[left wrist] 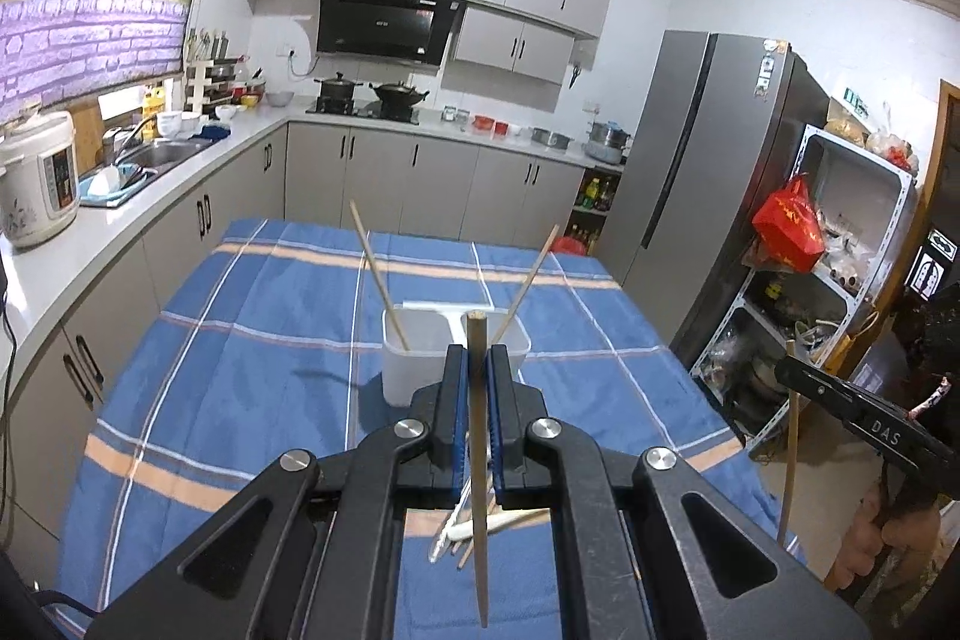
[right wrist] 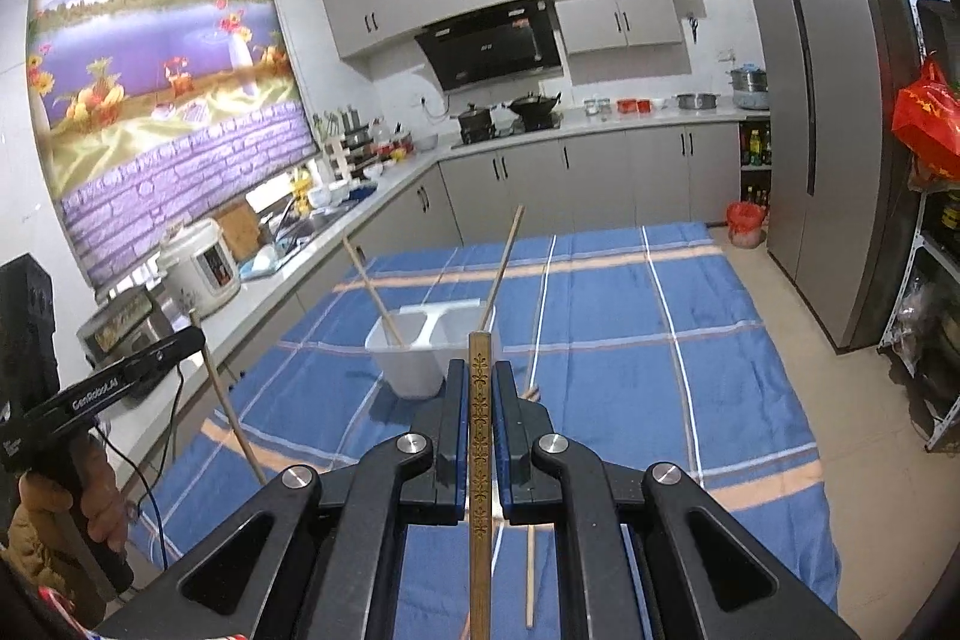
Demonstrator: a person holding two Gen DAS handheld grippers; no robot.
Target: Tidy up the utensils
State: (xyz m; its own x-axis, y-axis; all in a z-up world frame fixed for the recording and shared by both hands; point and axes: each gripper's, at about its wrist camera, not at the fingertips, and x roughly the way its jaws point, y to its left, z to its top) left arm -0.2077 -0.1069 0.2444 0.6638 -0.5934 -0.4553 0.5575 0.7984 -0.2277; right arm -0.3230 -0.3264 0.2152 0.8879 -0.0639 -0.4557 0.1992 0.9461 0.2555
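Chopstick (left wrist: 478,436) clamped upright in left gripper (left wrist: 478,358); another (right wrist: 480,460) in right gripper (right wrist: 480,376)

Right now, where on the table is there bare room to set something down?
The blue cloth right of the white bin is bare, as is the strip behind it. It is crowded in front, where loose utensils lie.

Off to the right of my left jaws, the right gripper (left wrist: 791,361) carries "DAS" in pale letters along its black body. Off to the left of my right jaws, the left gripper (right wrist: 195,337) reads "GenRobot.AI" on its side. I can read nothing else.
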